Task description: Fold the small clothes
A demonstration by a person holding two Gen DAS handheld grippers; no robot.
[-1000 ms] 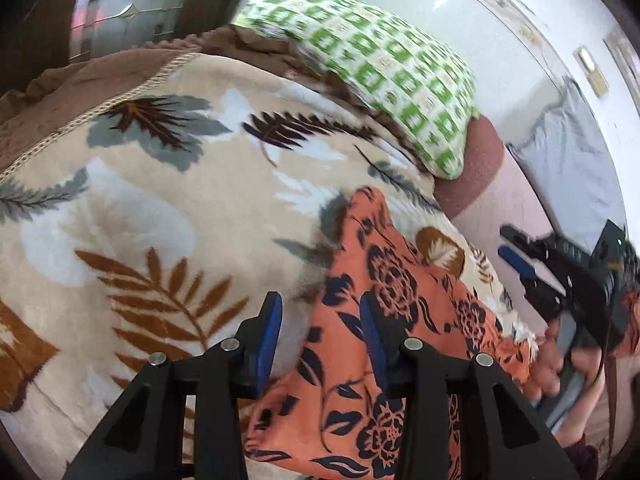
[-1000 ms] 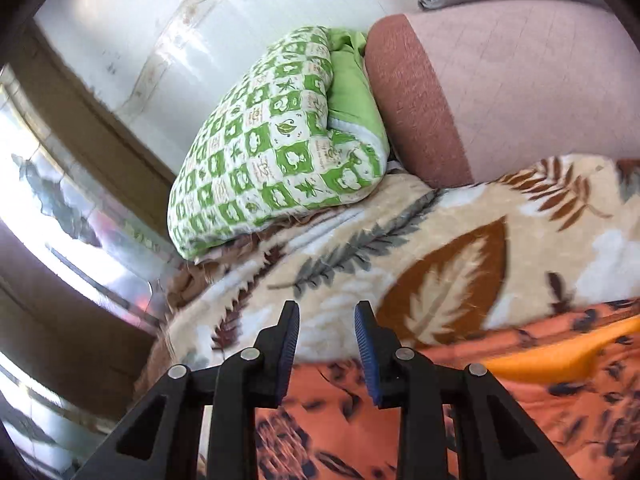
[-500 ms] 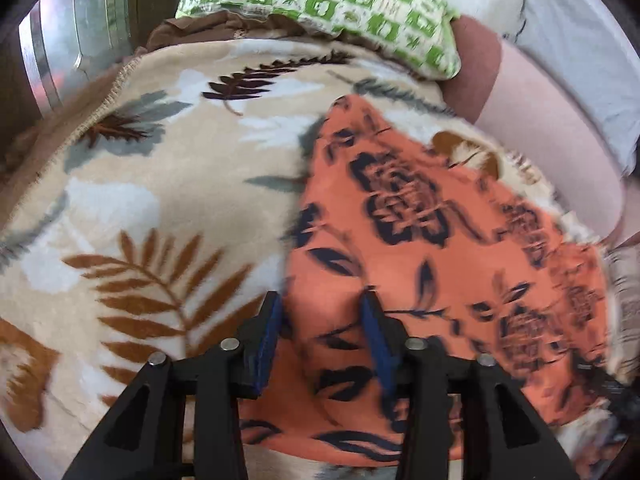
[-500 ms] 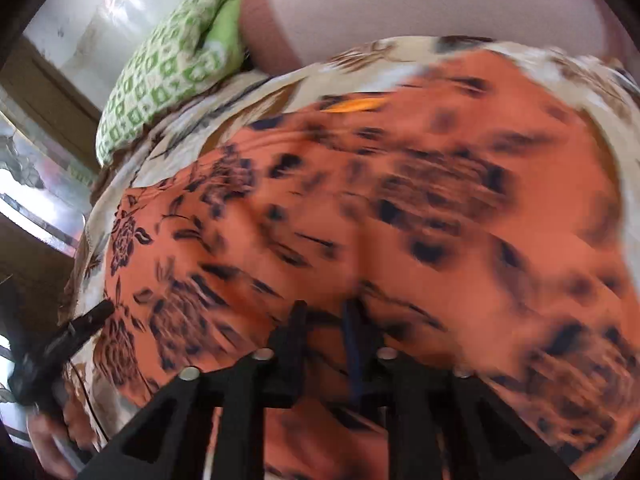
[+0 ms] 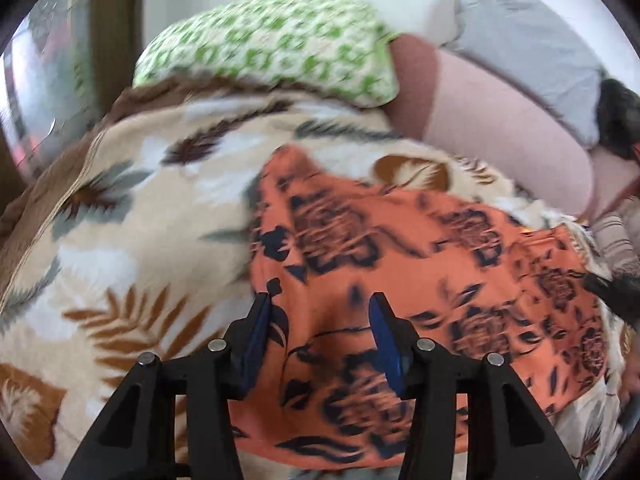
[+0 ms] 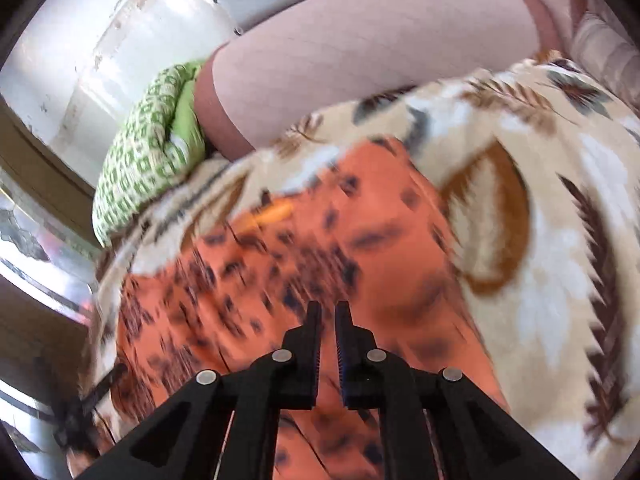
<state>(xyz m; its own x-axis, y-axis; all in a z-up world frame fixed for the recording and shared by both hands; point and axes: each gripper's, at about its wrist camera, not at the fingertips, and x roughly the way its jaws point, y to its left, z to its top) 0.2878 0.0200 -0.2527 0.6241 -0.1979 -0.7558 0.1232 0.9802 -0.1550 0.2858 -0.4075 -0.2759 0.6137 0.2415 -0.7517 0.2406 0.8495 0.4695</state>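
Observation:
An orange garment with dark floral print [image 5: 400, 264] lies spread flat on a beige leaf-patterned blanket [image 5: 132, 240]. My left gripper [image 5: 320, 312] is open and hovers over the garment's near left edge, holding nothing. In the right wrist view the same garment [image 6: 320, 248] fills the middle. My right gripper [image 6: 328, 316] hangs just above it with its jaws almost closed and no cloth visible between them. The right gripper's tip shows at the left view's right edge [image 5: 612, 288]. Both views are motion-blurred.
A green checked pillow [image 5: 272, 52] and a pink bolster [image 5: 500, 120] lie at the head of the bed against a white wall. A grey cloth [image 5: 532, 44] rests behind the bolster. A striped cloth [image 6: 604, 52] lies at the far right.
The left gripper has opened wider and pulled back a little. The right gripper has swung down over the garment and narrowed its jaws.

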